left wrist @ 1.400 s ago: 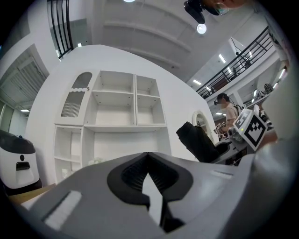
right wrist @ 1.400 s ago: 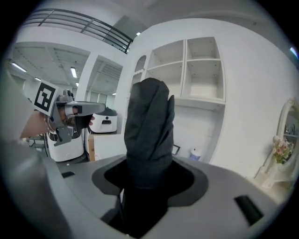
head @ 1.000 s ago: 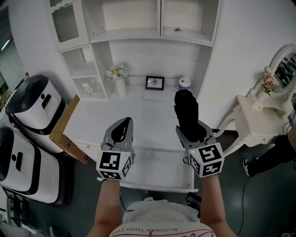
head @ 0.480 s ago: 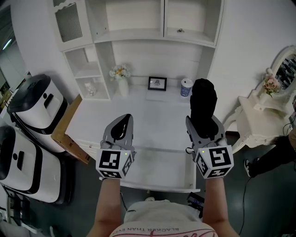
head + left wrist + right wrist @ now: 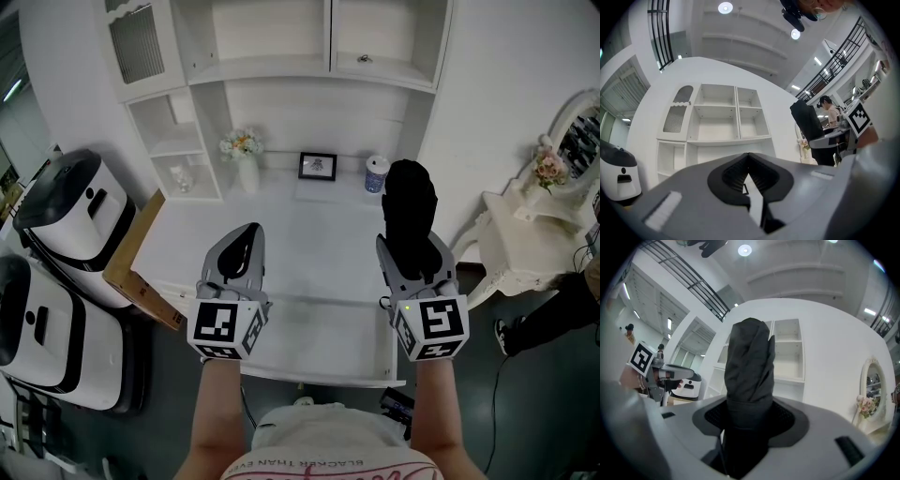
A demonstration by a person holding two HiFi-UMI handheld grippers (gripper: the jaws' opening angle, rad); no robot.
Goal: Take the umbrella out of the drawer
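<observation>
A black folded umbrella (image 5: 410, 208) sticks out forward from my right gripper (image 5: 412, 251), which is shut on its lower part. It hangs above the white desk (image 5: 281, 234), behind the open drawer (image 5: 319, 349). In the right gripper view the umbrella (image 5: 749, 366) fills the gap between the pads of the right gripper (image 5: 749, 420). My left gripper (image 5: 240, 240) hovers level with it on the left. Its jaws meet at the tips with nothing between them, as the left gripper view shows (image 5: 749, 172).
On the desk's back edge stand a vase of flowers (image 5: 242, 156), a photo frame (image 5: 316, 166) and a patterned cup (image 5: 377, 172). White cases (image 5: 66, 216) and a wooden board (image 5: 131, 262) stand at the left. A white dressing table (image 5: 525, 246) and a person's leg (image 5: 553, 319) are at the right.
My right gripper has carried the umbrella up and to the right, then held still. The left gripper has drifted slightly up and left, still shut.
</observation>
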